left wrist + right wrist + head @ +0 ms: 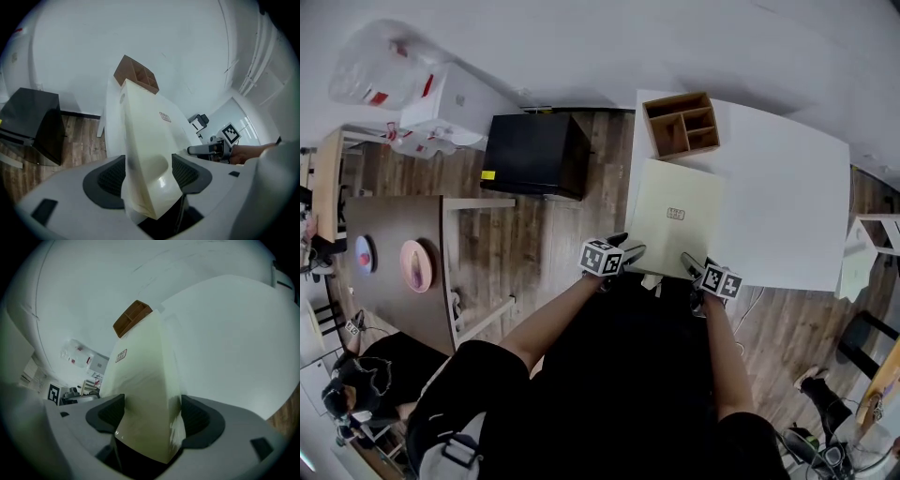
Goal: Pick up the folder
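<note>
- Head view: the cream, flat card folder [675, 217] lies on the near left part of the white counter [787, 206]. The left hand-held gripper [628, 246] and the right hand-held gripper [690, 262] are at its two near corners. Just behind its far edge, touching or nearly so, stands the brown wooden organiser box [677, 99], and its open compartments look empty. With both holds on one edge, the far end would likely sag or drag on lifting and could knock the organiser.
- Left gripper view: this hand-held gripper's jaws stand wide apart around a corner of the folder and are not clamped on it, with a gap showing on one side. Lifting before they close would leave the folder behind. A bite this close to the corner may also let it twist.
- Right gripper view: these jaws are also spread wide. The folder's edge fills most of the space between them, but I see no squeeze. If one side closes sooner than the other, the folder could skew or slide off the counter's near edge. The organiser shows only from the side here, so its insides cannot be seen.
</note>
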`<state>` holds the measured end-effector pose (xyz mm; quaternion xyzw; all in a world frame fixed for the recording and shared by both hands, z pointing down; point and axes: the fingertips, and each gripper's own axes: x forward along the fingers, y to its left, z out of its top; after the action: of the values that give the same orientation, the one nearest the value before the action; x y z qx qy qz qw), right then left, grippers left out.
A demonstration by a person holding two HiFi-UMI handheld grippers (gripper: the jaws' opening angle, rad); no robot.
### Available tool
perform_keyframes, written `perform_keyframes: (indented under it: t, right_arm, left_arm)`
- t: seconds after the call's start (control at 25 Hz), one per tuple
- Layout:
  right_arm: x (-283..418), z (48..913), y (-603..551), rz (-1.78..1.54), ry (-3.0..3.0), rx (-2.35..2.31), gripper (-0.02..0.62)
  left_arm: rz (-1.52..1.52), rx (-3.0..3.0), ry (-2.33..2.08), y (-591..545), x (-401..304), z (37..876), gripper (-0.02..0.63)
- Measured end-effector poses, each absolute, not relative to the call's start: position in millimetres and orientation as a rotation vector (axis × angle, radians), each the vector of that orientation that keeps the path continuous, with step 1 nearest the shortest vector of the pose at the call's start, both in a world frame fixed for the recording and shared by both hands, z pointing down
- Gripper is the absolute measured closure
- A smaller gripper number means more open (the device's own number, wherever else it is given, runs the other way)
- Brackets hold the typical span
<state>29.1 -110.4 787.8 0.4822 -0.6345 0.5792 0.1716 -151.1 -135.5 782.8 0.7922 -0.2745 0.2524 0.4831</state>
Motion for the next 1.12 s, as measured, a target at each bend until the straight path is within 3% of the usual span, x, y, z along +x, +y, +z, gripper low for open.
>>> perform_keyframes:
  t: [0.68, 1.12]
  right_arm:
    - [29.0, 791.4, -114.3, 1.641, -1.901, 1.361, 0.241]
    - [16.4, 751.6, -130.2, 1.336, -2.055, 1.367, 0.241]
  left_arm:
    - [0.615, 1.898, -0.646, -140.8, -146.8, 786.6, 0.301]
    - [0.605, 1.971, -0.721, -136.0, -157.3, 762.7, 0.301]
